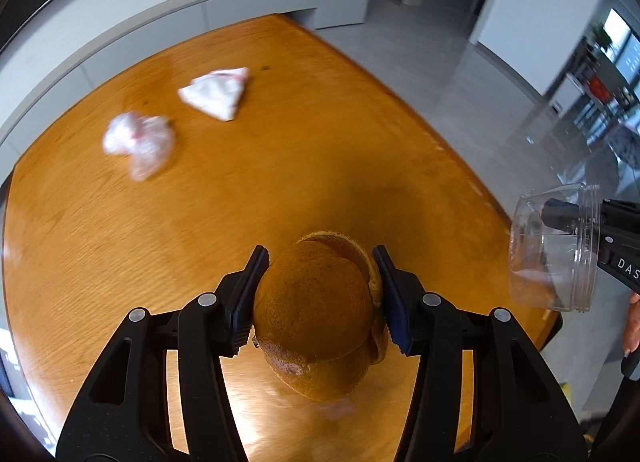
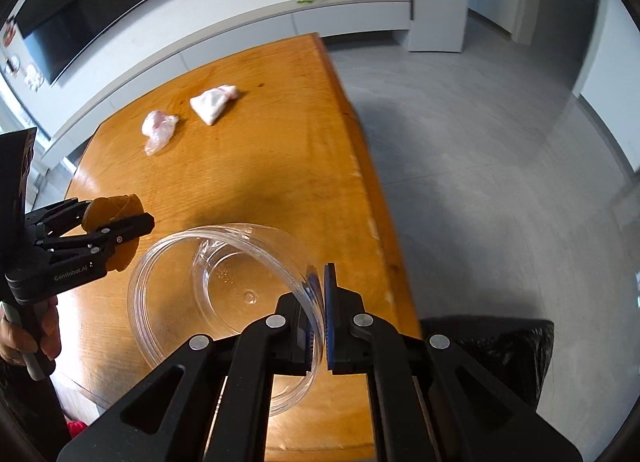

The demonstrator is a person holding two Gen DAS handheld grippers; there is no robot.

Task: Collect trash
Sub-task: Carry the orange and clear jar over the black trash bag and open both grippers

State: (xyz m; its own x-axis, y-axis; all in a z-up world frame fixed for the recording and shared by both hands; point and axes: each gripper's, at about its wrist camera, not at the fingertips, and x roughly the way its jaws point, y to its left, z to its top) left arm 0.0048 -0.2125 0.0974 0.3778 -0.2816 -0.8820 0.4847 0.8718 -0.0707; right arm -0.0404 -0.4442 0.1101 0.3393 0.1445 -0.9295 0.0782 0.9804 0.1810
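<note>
Orange peel (image 1: 316,314) sits pinched in my left gripper (image 1: 320,302) at lower centre, while my right gripper (image 2: 320,318), pressed onto the clear jar's rim (image 2: 316,302), holds it over what I take for a black trash bag (image 2: 492,354) at lower right.

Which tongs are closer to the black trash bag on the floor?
Right. The right tongs, pinching the clear jar's rim, hang at the table edge just above the black bag. The left tongs, holding orange peel, are farther over the table.
</note>
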